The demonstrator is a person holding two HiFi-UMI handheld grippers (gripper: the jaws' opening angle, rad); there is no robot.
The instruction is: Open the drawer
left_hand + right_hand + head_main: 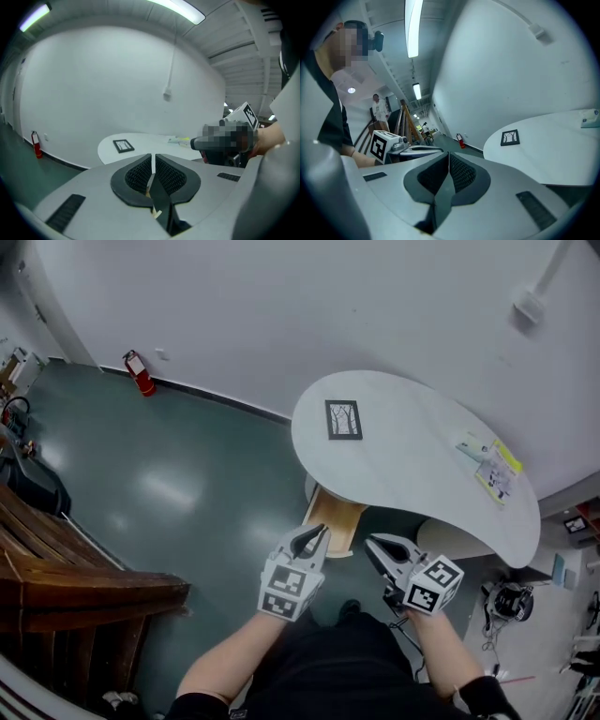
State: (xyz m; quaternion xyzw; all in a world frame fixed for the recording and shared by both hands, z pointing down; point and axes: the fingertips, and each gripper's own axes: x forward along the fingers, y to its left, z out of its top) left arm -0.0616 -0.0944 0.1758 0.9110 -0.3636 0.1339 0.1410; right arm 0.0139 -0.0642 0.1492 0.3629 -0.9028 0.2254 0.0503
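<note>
Dark green floor (187,493) and white wall (281,315) all around, seen from above. Held the left gripper (322,532) in the air at the near side of a white rounded table (412,456), narrow, only a thin slit between the pads (140,176), nothing in it. Held the right gripper (371,545) beside it, closed, pads together, empty too. Made out the drawer (333,519) only as a light wooden part under the table's near edge, just beyond the left gripper's tips. Noticed a black frame (344,419) on the tabletop.
</note>
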